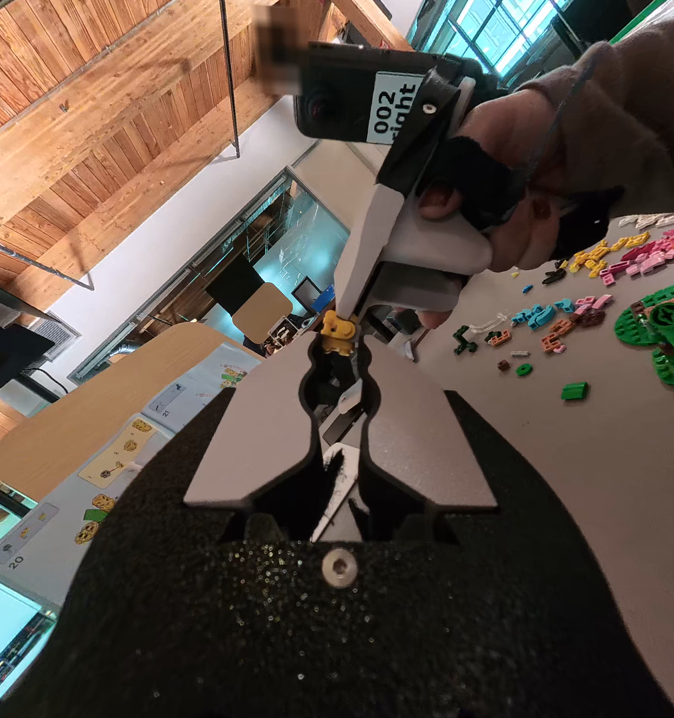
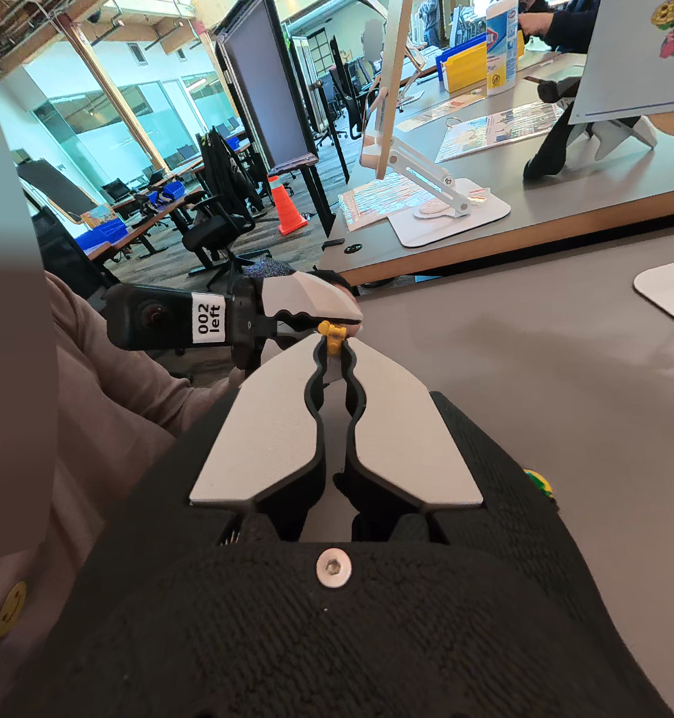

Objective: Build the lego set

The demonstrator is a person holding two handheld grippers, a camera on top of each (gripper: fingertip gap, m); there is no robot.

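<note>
A small yellow lego piece (image 1: 337, 331) hangs in the air above the grey table (image 1: 522, 447), pinched from two sides. My left gripper (image 1: 337, 344) is shut on its lower part. My right gripper (image 1: 347, 322) comes in from the upper right, held by a hand, and is shut on its upper part. In the right wrist view the yellow piece (image 2: 332, 335) sits at the tips of my right gripper (image 2: 332, 344), and my left gripper (image 2: 349, 324) closes on it from the left. Whether it is one piece or two joined I cannot tell.
Loose yellow (image 1: 599, 254), pink (image 1: 638, 260) and blue pieces (image 1: 533, 315), a green brick (image 1: 574, 390) and a green round build (image 1: 665, 326) lie on the table to the right. An open instruction booklet (image 1: 133, 443) stands at left. A white mat (image 2: 669, 295) lies at right.
</note>
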